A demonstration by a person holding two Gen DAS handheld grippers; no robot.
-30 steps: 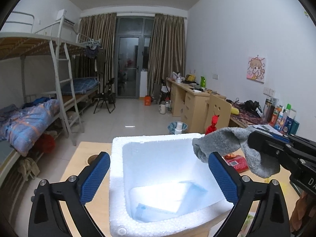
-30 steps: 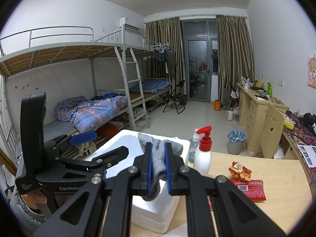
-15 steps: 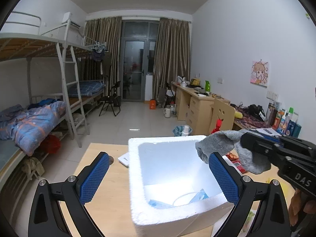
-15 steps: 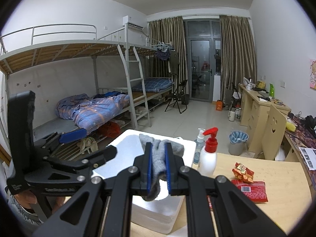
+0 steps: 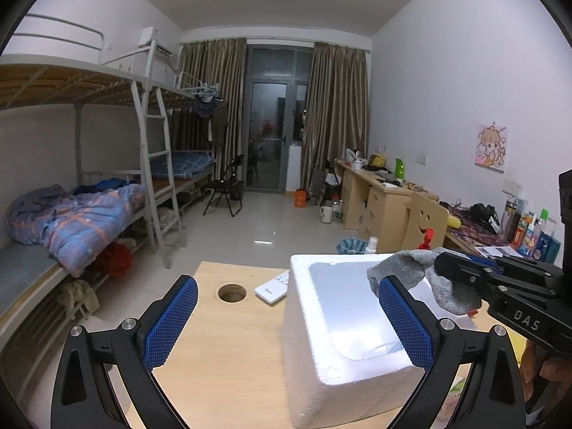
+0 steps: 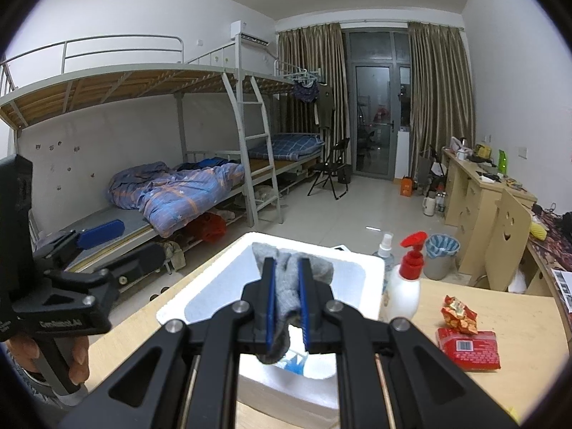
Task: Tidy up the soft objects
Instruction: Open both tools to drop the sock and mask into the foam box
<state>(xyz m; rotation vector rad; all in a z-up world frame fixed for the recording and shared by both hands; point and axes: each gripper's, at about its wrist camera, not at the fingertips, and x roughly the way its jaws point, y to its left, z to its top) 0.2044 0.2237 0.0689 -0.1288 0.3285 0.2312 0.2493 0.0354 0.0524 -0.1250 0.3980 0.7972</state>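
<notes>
A grey sock hangs between the blue pads of my right gripper, which is shut on it. The sock dangles over the opening of a white foam box on the wooden table. In the left wrist view the sock and the right gripper sit above the box's far right side. My left gripper is open and holds nothing; its right pad overlaps the box and its left pad is over bare table. From the right wrist it shows as the left gripper, left of the box.
A red-topped pump bottle and a small spray bottle stand right of the box. Red snack packets lie further right. A blue packet lies inside the box. A cable hole and a white flat item lie left of the box.
My left gripper has swung to the left, so the box now sits at the right of its view. The right gripper keeps the sock over the box, a little further in.
</notes>
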